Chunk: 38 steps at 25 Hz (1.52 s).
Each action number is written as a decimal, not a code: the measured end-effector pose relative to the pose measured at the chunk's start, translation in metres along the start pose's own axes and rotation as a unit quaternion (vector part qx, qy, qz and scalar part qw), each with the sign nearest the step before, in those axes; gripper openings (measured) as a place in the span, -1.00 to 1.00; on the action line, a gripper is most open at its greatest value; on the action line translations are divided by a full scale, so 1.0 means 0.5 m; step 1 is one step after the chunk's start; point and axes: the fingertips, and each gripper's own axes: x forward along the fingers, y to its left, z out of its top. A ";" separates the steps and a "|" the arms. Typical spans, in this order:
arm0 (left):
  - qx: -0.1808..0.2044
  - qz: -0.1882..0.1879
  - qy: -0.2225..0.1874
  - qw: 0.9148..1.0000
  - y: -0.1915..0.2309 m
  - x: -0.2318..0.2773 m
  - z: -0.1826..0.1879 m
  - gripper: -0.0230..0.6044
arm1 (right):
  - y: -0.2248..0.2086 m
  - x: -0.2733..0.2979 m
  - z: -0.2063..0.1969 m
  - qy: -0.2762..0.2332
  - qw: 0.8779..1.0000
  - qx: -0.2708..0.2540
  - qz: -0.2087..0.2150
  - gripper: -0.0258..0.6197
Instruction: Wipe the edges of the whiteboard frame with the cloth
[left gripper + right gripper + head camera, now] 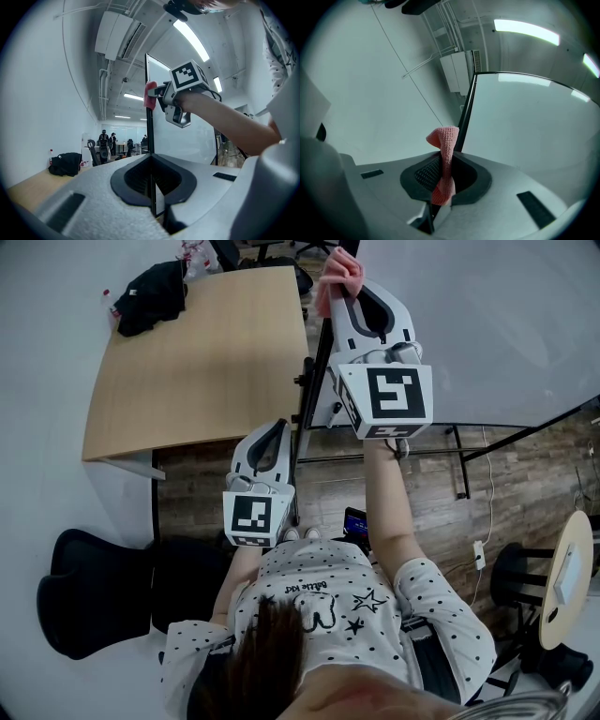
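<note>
My left gripper sits low, its jaws closed together on nothing, with the black whiteboard frame just ahead of it. Higher up, my right gripper is clamped on the pink cloth. The cloth's free end stands up past the jaws and touches the frame's upright edge, with the whiteboard to its right.

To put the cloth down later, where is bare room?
The wooden table is bare from the black bag at its far corner to its near edge. Crowded: the whiteboard frame, with the left gripper, the right gripper and its cloth.
</note>
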 end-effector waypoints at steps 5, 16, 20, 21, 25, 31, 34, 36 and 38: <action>0.001 0.001 0.000 1.000 -0.002 -0.001 -0.003 -0.88 | -0.001 -0.005 -0.005 0.001 1.000 0.001 0.000 -0.81; -0.001 0.002 0.001 1.000 0.008 0.008 -0.003 -0.88 | 0.001 0.004 -0.015 -0.001 1.000 0.004 0.003 -0.81; -0.002 0.002 0.001 1.000 0.009 0.009 -0.002 -0.88 | 0.002 0.003 -0.017 -0.001 1.000 0.004 0.004 -0.81; -0.002 0.002 0.001 1.000 0.009 0.009 -0.003 -0.88 | 0.003 0.002 -0.018 -0.001 1.000 0.004 0.004 -0.81; -0.001 0.002 0.001 1.000 0.003 0.006 -0.003 -0.88 | 0.004 -0.006 -0.019 -0.002 1.000 0.005 0.004 -0.81; -0.002 -0.005 -0.004 1.000 0.003 -0.002 -0.005 -0.88 | 0.009 -0.014 -0.016 -0.003 1.000 -0.001 -0.005 -0.81; -0.007 -0.003 -0.004 1.000 0.011 -0.018 -0.016 -0.88 | 0.026 -0.018 -0.018 -0.005 1.000 0.001 -0.013 -0.81; -0.011 -0.001 -0.005 1.000 0.006 -0.018 -0.017 -0.88 | 0.027 -0.020 -0.020 -0.004 1.000 0.003 -0.011 -0.81; -0.011 -0.002 -0.004 1.000 -0.004 -0.009 -0.015 -0.88 | 0.021 -0.022 -0.028 0.001 1.000 0.005 -0.009 -0.81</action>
